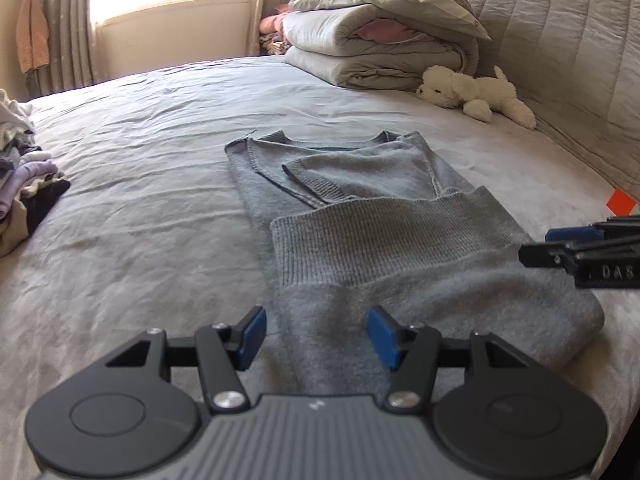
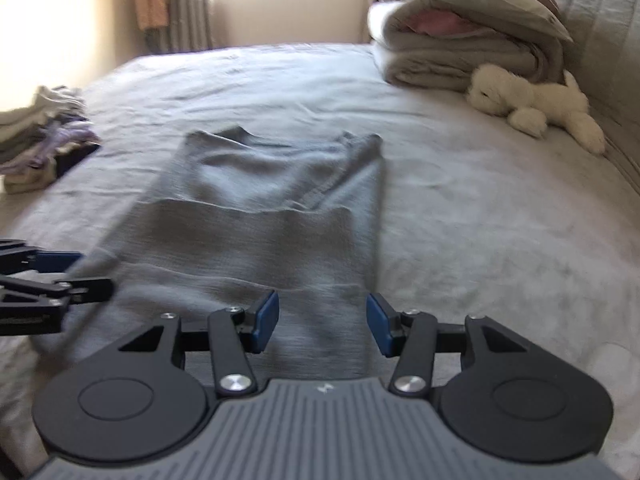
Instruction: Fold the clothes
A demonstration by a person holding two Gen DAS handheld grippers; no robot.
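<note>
In the left wrist view, the left hand-held gripper [image 1: 316,334] hangs low over the near end of a grey sweater [image 1: 360,200] with its blue pads spread apart, grasping nothing. The sweater lies flat in the middle of the bed [image 1: 140,160], its sleeves folded in across the chest and its ribbed hem turned up over the body. The right hand-held gripper [image 1: 538,246] reaches in from the right edge at the sweater's side; only its tips show here. A stack of folded bedding [image 1: 380,40] sits at the far end of the bed by the quilted headboard [image 1: 560,20], a white plush dog [image 1: 476,94] lies just in front of it, and a pile of clothes [image 1: 24,176] sits at the bed's left edge. In the right wrist view, which is blurred, the right hand-held gripper [image 2: 322,322] is likewise released, its pads wide apart above the sweater's [image 2: 272,208] near right part. The left hand-held gripper [image 2: 86,272] enters from the left edge over the sweater's left side. The plush dog [image 2: 536,108], the bedding [image 2: 460,36] and the pile of clothes [image 2: 44,136] hold the same places on the bed [image 2: 480,220]
</note>
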